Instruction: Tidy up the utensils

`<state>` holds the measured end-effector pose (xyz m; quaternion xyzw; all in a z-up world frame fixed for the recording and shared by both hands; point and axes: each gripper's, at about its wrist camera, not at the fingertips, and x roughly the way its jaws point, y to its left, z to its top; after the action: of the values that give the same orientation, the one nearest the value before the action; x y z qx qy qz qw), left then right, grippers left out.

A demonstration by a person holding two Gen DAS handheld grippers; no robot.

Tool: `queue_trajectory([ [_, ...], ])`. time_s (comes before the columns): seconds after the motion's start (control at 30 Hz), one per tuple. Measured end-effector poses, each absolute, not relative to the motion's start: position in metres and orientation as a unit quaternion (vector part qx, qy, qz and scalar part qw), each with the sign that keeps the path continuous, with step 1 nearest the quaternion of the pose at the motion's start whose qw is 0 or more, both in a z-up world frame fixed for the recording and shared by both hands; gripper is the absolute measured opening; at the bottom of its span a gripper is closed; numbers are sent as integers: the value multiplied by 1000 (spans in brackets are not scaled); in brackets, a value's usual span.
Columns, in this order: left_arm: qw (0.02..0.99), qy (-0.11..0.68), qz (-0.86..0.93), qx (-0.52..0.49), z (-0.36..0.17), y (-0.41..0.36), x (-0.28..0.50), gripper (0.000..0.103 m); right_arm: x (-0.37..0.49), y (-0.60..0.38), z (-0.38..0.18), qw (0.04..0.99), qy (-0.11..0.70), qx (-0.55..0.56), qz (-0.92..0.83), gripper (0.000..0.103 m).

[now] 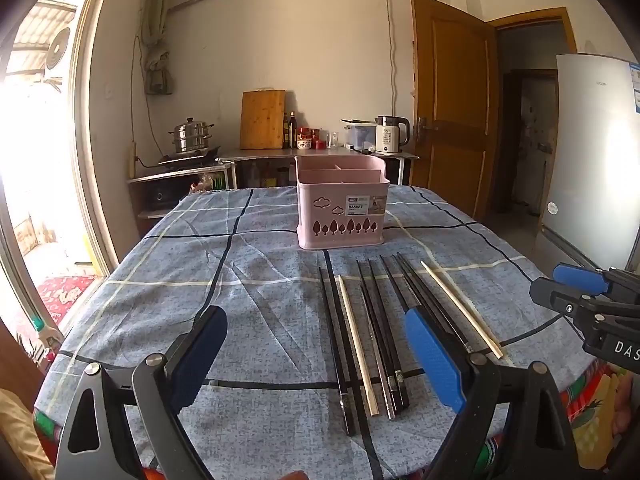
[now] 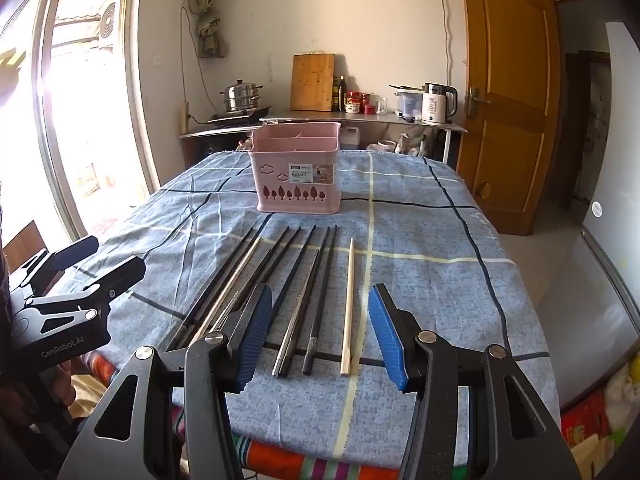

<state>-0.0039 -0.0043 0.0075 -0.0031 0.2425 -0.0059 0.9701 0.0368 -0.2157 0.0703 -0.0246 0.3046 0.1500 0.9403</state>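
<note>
A pink divided utensil basket [image 1: 342, 208] [image 2: 298, 176] stands upright at the middle of the blue checked tablecloth [image 1: 200, 280] [image 2: 420, 240]. In front of it lies a row of several chopsticks, most of them black chopsticks [image 1: 340, 344] [image 2: 320, 280], plus two pale wooden chopsticks [image 1: 460, 308] [image 2: 348, 304] and a silvery one [image 2: 224, 292]. My left gripper [image 1: 316, 360] hangs open above the near ends of the row, holding nothing. My right gripper [image 2: 322, 336] is open too, over the right part of the row. Each shows in the other's view: right gripper [image 1: 560, 288], left gripper [image 2: 100, 258].
Behind the table, a metal counter [image 1: 320, 154] carries a steamer pot [image 1: 191, 140], a wooden cutting board [image 1: 263, 119], bottles and a white kettle [image 1: 390, 134]. A wooden door [image 1: 452, 96] and a fridge [image 1: 592, 152] are on the right, a bright glass door on the left.
</note>
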Motion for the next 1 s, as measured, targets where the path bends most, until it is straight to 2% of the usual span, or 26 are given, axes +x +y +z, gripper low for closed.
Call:
queue_trajectory([
  [1.0,971,240,-10,0,9,-6,-7,91,35,-211,68,940,304,-22,151,51],
])
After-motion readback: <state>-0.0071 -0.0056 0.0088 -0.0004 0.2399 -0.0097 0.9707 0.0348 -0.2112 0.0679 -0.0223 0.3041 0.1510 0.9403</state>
